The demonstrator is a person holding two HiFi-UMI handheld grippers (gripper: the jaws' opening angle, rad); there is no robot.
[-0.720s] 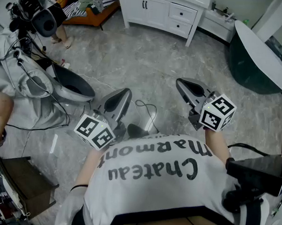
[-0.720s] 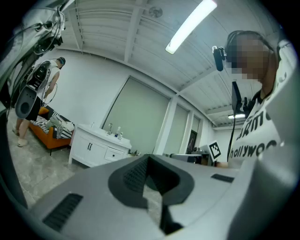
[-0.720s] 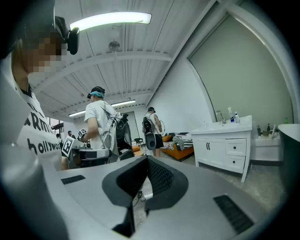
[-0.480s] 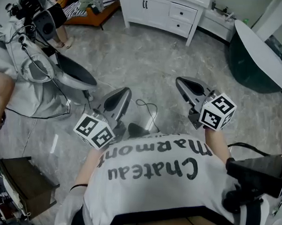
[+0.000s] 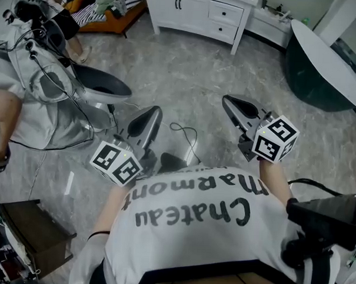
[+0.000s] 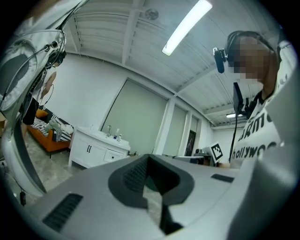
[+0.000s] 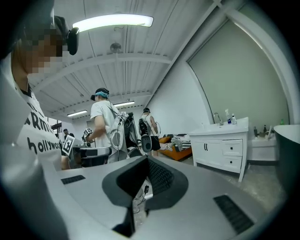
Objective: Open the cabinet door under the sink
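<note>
Head view: the left gripper (image 5: 151, 115) and the right gripper (image 5: 230, 102) are held out before the chest, over the floor (image 5: 186, 80). Both are seen closed, jaws pressed together with nothing between them, as is borne out in each gripper view. The cabinet (image 5: 192, 12), white and with its doors shut, is found well apart from both, across the floor at the top edge.

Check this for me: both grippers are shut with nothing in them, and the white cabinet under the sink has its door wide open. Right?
Not quite. The cabinet door is closed, not wide open: the right gripper view shows it flat against the white cabinet under the sink. The rest holds: the left gripper and right gripper are shut with nothing in them.
</note>
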